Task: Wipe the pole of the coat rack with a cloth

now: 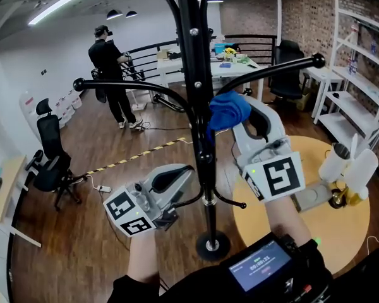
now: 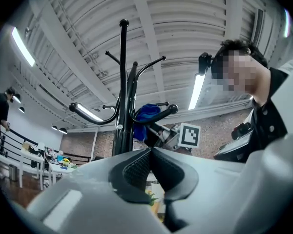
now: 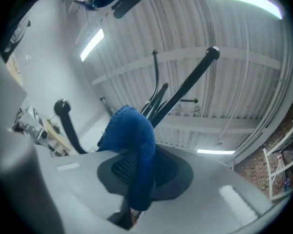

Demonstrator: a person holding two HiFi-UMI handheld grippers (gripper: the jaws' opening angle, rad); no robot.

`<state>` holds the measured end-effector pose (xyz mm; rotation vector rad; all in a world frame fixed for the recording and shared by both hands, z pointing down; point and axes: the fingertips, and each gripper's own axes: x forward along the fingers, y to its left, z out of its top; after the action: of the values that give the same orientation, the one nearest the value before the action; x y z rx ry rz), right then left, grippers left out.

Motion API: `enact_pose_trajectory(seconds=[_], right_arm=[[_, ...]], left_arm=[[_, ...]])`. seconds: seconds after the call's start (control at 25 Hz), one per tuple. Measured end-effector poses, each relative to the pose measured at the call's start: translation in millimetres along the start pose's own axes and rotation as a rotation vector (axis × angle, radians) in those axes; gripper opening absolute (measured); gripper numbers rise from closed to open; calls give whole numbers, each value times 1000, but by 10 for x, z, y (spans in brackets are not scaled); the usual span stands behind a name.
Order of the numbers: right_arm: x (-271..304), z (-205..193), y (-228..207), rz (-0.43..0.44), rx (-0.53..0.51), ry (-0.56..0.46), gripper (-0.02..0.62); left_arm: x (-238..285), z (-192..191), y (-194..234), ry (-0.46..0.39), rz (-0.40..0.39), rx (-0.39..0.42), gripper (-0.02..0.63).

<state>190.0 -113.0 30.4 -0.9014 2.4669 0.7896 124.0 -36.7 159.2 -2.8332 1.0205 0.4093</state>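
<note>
The coat rack stands just before you. Your right gripper has its jaws clamped on the blue cloth, against the pole. Your left gripper sits lower beside the pole, jaws closed together, empty.
</note>
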Motion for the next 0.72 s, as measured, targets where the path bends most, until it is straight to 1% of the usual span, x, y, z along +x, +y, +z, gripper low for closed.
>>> enact_pose_trajectory(seconds=[0.12,0.32,0.4,0.48,0.56,0.72], right_arm=[[-149,400,-375,-83,2,-84,44],[-496,912,-898,-210,-6,-193,44],[-621,1046,-1027,-246,-32,-206,44],[-638,1055,-1040,-248,-54,-190,44],[-600,996,-977,-235,-54,-176,44],[-430,806,-758,-190,-78,-121,44]], left_arm=[[32,40,10,-3,-9,9,0],[162,8,-9,1,-61,7,0],[227,5,-42,-4,-91,-5,0],[289,22,-75,-13,-117,-7,0],[324,16,-96,-15,-131,-3,0],[299,-5,-94,-21,-128,-8,0]])
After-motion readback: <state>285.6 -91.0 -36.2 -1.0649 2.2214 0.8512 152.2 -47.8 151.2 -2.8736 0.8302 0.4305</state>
